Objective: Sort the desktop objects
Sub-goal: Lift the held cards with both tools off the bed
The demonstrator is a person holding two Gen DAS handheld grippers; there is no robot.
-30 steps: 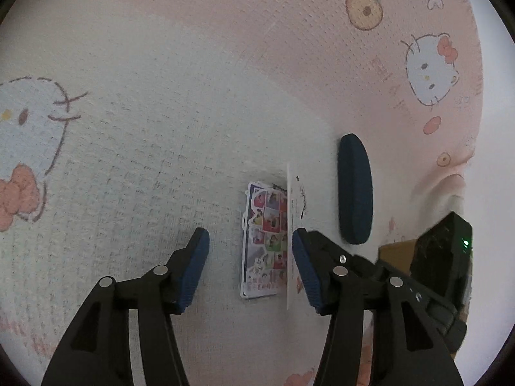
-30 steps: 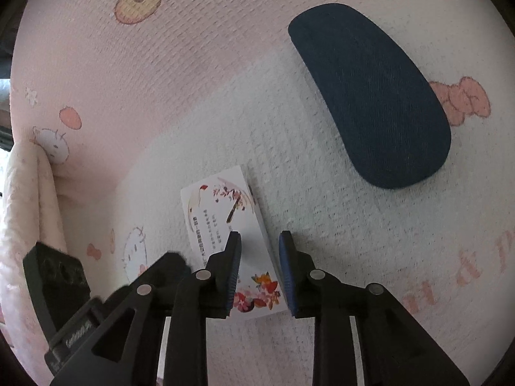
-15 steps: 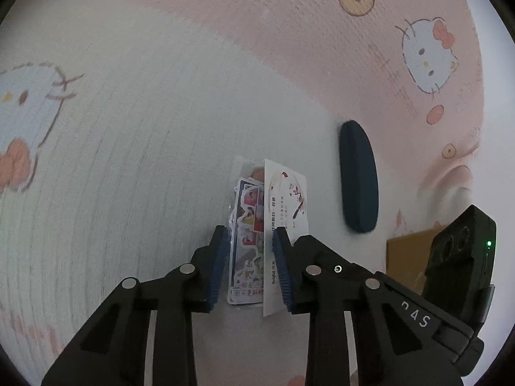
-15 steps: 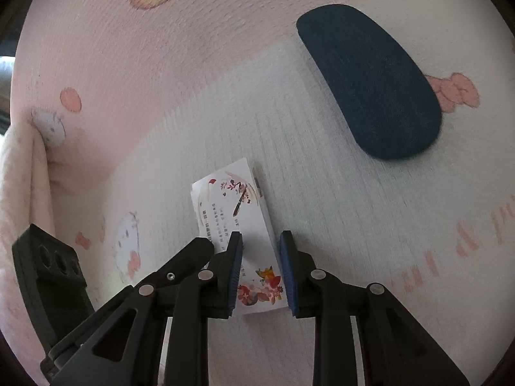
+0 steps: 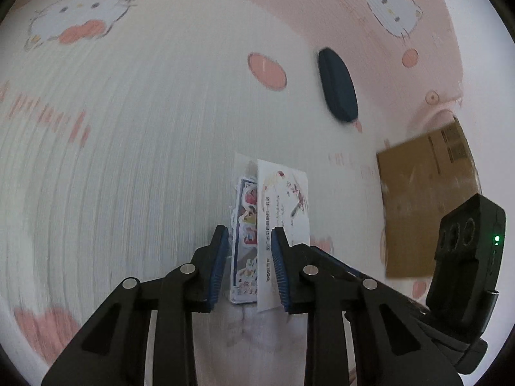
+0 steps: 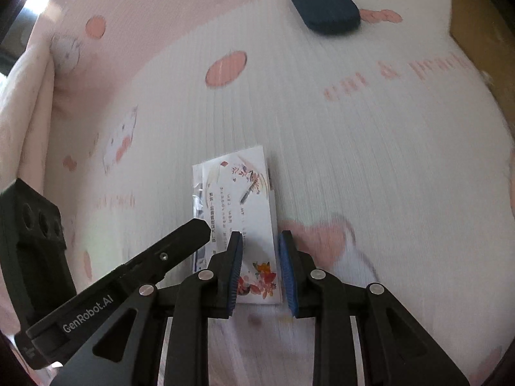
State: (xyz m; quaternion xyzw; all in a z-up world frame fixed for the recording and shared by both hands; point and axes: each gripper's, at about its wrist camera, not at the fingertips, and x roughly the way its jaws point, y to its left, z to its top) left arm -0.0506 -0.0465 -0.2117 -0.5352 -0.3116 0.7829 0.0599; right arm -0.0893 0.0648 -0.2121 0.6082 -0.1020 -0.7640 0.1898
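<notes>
Two flat things hang together above the pink-and-white cartoon-print cloth surface (image 5: 135, 148): a white printed paper card (image 5: 285, 206) and a colourful sticker sheet in a clear sleeve (image 5: 244, 241). The left gripper (image 5: 249, 270) has its jaws closed on both, pressed edge-on. The right gripper (image 6: 260, 271) straddles the card's lower end — whether its jaws actually pinch it, I cannot tell. A dark blue oval pouch (image 6: 323, 4) lies well apart, a brown cardboard box (image 5: 425, 206) nearer. The risk, I judge: thin sheets slipping or separating if either grip eases unevenly — the card could bend or drop.
</notes>
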